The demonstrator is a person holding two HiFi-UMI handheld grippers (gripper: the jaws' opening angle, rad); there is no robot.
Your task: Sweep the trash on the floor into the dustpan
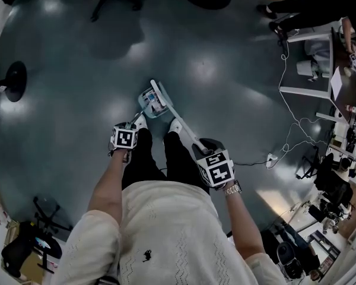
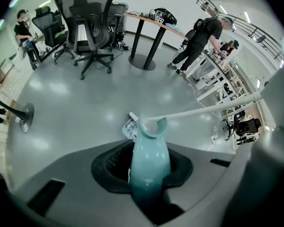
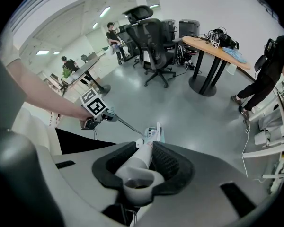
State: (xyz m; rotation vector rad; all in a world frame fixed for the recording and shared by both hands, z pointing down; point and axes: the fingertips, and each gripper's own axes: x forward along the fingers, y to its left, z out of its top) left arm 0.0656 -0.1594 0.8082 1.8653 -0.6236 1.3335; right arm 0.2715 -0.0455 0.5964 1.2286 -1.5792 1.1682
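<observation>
I stand over a teal dustpan (image 1: 148,101) resting on the grey floor just ahead of my shoes. My left gripper (image 1: 124,138) is shut on its teal handle (image 2: 149,157), which runs up between the jaws. A printed wrapper, the trash (image 2: 128,128), lies in the pan's mouth. My right gripper (image 1: 216,167) is shut on the white broom handle (image 3: 138,163). The broom (image 1: 172,113) slants down to the left and its head meets the dustpan (image 3: 155,132). In the right gripper view the left gripper (image 3: 95,109) shows with its marker cube.
Black office chairs (image 2: 90,30) and a round wooden table (image 2: 149,30) stand farther off. A black pole base (image 1: 15,81) is at the left. White cables (image 1: 291,123), a plug (image 1: 271,159) and white shelving (image 1: 320,70) lie at the right, where a person (image 2: 201,37) stands.
</observation>
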